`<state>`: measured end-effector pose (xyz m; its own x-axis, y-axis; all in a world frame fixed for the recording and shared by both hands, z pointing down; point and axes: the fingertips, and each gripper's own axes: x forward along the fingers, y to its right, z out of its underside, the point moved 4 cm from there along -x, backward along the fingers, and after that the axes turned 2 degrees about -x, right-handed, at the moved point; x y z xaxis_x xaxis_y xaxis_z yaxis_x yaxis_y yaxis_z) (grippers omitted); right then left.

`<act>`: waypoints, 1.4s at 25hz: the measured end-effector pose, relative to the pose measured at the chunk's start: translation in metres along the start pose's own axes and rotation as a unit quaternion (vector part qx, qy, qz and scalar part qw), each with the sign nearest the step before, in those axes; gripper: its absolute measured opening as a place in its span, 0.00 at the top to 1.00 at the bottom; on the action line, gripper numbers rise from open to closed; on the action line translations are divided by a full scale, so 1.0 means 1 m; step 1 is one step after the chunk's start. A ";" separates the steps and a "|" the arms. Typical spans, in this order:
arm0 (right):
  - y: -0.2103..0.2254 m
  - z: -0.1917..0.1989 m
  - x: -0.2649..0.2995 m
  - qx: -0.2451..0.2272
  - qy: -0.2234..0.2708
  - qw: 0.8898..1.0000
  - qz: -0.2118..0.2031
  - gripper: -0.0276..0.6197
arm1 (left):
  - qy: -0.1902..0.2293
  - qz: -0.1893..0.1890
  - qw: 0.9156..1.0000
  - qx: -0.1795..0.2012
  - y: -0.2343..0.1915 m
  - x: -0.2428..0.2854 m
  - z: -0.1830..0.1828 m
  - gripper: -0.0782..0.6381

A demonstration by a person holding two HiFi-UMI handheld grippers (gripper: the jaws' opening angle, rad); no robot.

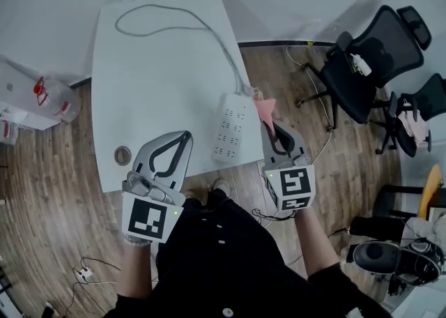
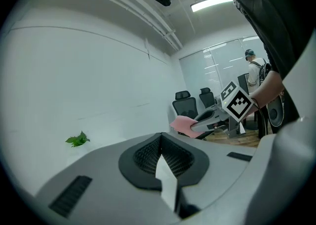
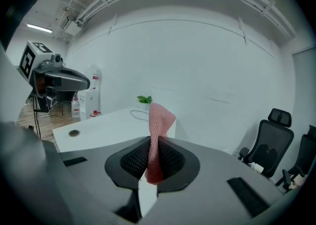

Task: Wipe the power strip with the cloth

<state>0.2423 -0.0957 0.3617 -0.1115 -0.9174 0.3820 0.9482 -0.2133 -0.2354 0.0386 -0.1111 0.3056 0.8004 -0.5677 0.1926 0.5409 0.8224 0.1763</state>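
The right tongs (image 3: 150,142) are clamped on the pink cloth (image 3: 159,118), held just beside the far right corner of the power strip (image 1: 233,128), which lies at the surface (image 1: 153,86) edge. The left tongs (image 2: 160,137) are closed w/ nothing in them. Cloth-to-strip contact can't be told, so wiping is prob. barely begun, w/ approx all of the strip left

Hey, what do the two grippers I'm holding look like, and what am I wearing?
Both the left gripper and right gripper are grey plastic with tapering jaws lined by black ribbed pads. Each carries a cube of black-and-white square markers. The person wears a black buttoned top.
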 end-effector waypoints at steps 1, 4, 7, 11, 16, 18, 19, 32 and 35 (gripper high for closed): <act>0.002 0.004 0.005 -0.002 -0.005 1.000 -0.006 0.87 | -0.004 -0.005 1.000 -0.002 0.000 0.001 0.002 0.87; 0.008 0.017 0.021 -0.003 -0.019 1.000 -0.023 0.87 | -0.014 -0.015 1.000 -0.005 0.001 0.005 0.007 0.87; 0.017 0.028 0.037 -0.007 -0.035 0.999 -0.031 0.87 | -0.017 -0.022 1.000 -0.005 0.005 0.010 0.007 0.87; 0.024 0.038 0.059 -0.017 -0.049 0.998 -0.045 0.87 | -0.021 -0.033 0.999 -0.007 0.009 0.015 0.006 0.87; 0.026 0.051 0.084 -0.020 -0.064 0.996 -0.058 0.87 | -0.022 -0.051 0.998 -0.006 0.013 0.013 0.004 0.87; 0.027 0.060 0.094 -0.022 -0.075 0.995 -0.063 0.87 | -0.023 -0.060 0.998 -0.008 0.013 0.011 0.004 0.87; 0.027 0.065 0.099 -0.026 -0.081 0.994 -0.065 0.87 | -0.024 -0.065 0.998 -0.009 0.012 0.009 0.005 0.87; 0.021 0.118 0.154 -0.061 -0.158 0.981 -0.099 0.87 | -0.045 -0.116 0.992 -0.017 0.003 -0.019 0.018 0.87; 0.017 0.125 0.158 -0.058 -0.176 0.976 -0.114 0.87 | -0.045 -0.120 0.992 -0.015 0.001 -0.024 0.017 0.87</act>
<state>0.2776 -0.2018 0.5296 -0.1866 -0.6741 0.7147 0.8687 -0.4529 -0.2004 0.0159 -0.0975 0.3178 0.6217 -0.7476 0.2337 0.7221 0.6626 0.1987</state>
